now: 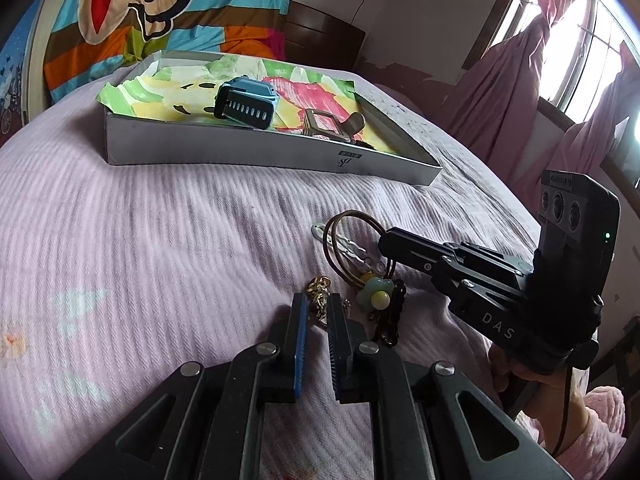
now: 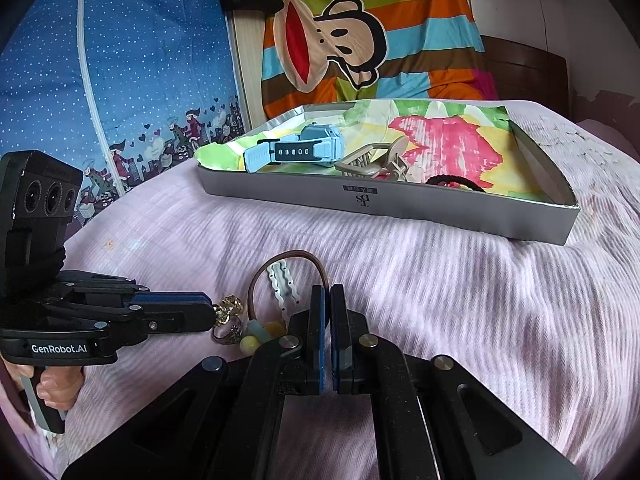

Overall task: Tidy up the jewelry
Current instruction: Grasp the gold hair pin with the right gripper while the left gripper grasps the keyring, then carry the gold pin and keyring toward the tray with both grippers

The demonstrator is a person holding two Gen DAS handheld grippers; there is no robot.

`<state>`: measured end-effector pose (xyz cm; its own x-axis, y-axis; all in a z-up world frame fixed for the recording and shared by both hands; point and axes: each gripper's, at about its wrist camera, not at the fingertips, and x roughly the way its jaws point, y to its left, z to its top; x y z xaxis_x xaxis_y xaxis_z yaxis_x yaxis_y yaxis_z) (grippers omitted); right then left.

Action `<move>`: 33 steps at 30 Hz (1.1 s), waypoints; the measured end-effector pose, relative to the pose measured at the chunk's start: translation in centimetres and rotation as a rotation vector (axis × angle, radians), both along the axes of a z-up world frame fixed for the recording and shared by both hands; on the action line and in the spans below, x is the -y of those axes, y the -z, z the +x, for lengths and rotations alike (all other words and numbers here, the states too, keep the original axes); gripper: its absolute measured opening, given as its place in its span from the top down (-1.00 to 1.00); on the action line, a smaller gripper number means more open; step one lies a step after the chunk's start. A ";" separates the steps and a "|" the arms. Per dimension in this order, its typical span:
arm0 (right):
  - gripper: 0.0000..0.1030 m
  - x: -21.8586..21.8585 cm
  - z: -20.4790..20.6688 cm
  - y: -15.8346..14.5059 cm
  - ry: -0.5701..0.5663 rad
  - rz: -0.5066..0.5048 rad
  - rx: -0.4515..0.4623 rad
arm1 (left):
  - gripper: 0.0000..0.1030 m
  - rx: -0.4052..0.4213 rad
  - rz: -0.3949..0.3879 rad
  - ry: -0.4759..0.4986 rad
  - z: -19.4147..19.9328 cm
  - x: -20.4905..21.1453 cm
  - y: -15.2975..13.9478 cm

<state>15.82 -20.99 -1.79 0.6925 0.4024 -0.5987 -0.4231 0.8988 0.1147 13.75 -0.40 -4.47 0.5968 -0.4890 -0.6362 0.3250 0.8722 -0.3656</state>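
Pinching the brown ring hoops (image 2: 316,266), the right gripper (image 2: 329,300) has its blue-padded jaws drawn nearly together on the thin band; from the left wrist view its tip (image 1: 386,242) meets the hoops (image 1: 352,216) where they rise off the bed. Just beside it, the left gripper (image 1: 318,312) sits low with a narrow gap between its jaws, and a gold chain piece (image 1: 318,286) lies in that gap; from the right wrist view the jaws (image 2: 208,307) look closed on the gold piece (image 2: 230,308), though I cannot tell how firm the grip is. A hand (image 2: 56,390) holds that gripper's handle.

Clustered between the two tools lie a white wavy hair clip (image 2: 284,286), a pale green flower charm with a yellow bead (image 1: 376,294) and a dark chain (image 1: 390,320), all on the pink ribbed bedspread (image 1: 160,240).

Farther back on the bed stands a shallow grey box (image 2: 400,202) lined with bright painted paper. Inside it rest a light blue watch (image 2: 296,150), a beige claw clip (image 2: 376,162) and a black hair tie (image 2: 456,182). Behind the box hangs a striped cartoon monkey blanket (image 2: 360,40).
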 end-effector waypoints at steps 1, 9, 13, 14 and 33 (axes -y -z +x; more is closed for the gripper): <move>0.95 0.0 0.0 0.0 0.000 0.000 0.000 | 0.80 -0.003 0.004 0.004 0.0 0.1 0.0; 0.95 -0.2 0.1 0.2 -0.002 -0.002 -0.008 | 0.77 -0.031 0.018 0.003 0.5 0.5 0.4; 0.95 -0.3 0.1 0.3 -0.005 -0.002 -0.011 | 0.81 -0.045 0.003 0.004 0.8 0.4 0.5; 0.95 -0.2 0.1 0.2 -0.005 0.001 -0.007 | 0.82 -0.043 -0.003 0.003 0.8 0.3 0.5; 0.95 1.8 -0.9 -4.1 0.041 0.118 0.180 | 0.83 0.089 -0.121 -0.095 0.4 -2.0 -2.8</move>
